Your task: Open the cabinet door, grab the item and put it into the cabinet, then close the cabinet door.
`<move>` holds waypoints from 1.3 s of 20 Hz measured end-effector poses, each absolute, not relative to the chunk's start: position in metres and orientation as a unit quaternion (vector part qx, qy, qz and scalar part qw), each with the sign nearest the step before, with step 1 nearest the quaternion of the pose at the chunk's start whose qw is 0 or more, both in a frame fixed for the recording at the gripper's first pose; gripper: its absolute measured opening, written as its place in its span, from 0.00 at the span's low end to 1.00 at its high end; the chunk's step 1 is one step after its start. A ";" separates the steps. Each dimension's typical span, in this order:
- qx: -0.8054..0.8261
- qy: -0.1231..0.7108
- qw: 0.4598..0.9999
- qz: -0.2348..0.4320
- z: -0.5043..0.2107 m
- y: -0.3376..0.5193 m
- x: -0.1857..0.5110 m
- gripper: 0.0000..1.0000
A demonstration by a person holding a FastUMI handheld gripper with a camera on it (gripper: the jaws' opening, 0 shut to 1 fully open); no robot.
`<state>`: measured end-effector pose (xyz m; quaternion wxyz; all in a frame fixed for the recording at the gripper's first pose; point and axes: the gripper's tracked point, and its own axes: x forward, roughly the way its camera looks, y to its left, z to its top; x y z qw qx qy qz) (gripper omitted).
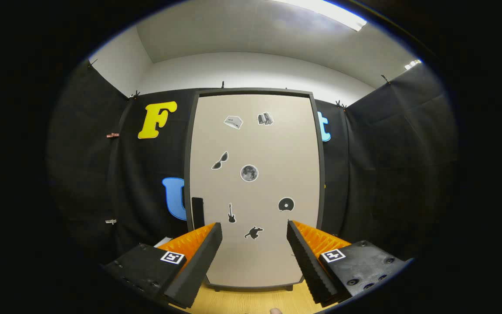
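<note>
Black cloth [146, 183] hangs as the booth's wall behind and to both sides of a tall cabinet [253, 187], with pale room walls and a lit ceiling above it. That cabinet stands upright on a light wooden tabletop [255, 301], its short dark feet just visible at the base. Its beige door [273, 152] is closed flush inside a dark frame. A dark vertical handle [197, 212] sits on the door's left edge, low down. Small grey stickers are scattered over the door: a box-like shape and a stack of books near the top, sunglasses and a round moon at mid-height, then a guitar, a disc and a turtle-like figure lower down. Small clips pin the cloth along its upper edge on either side of the cabinet.

Directly in front of the cabinet's lower part, the gripper [254, 231] is released, its two fingers [198, 257] spread wide apart with nothing between them but the door's bare lower face. The left finger's tip lies just below the handle without touching it; the right finger's tip sits below the disc sticker. Each finger carries a small square marker on its body. A fingertip of the person's hand [273, 311] peeks in at the tabletop's near edge, in front of the cabinet
</note>
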<state>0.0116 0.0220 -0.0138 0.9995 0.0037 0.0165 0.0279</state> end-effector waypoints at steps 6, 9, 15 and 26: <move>-0.001 0.015 0.999 0.042 -0.013 0.039 0.015 0.97; -0.004 0.018 0.999 0.048 -0.016 0.048 0.017 0.97; 0.000 0.023 0.998 0.066 -0.021 0.077 0.026 0.97; 0.020 0.046 0.994 0.101 -0.062 0.159 0.096 0.97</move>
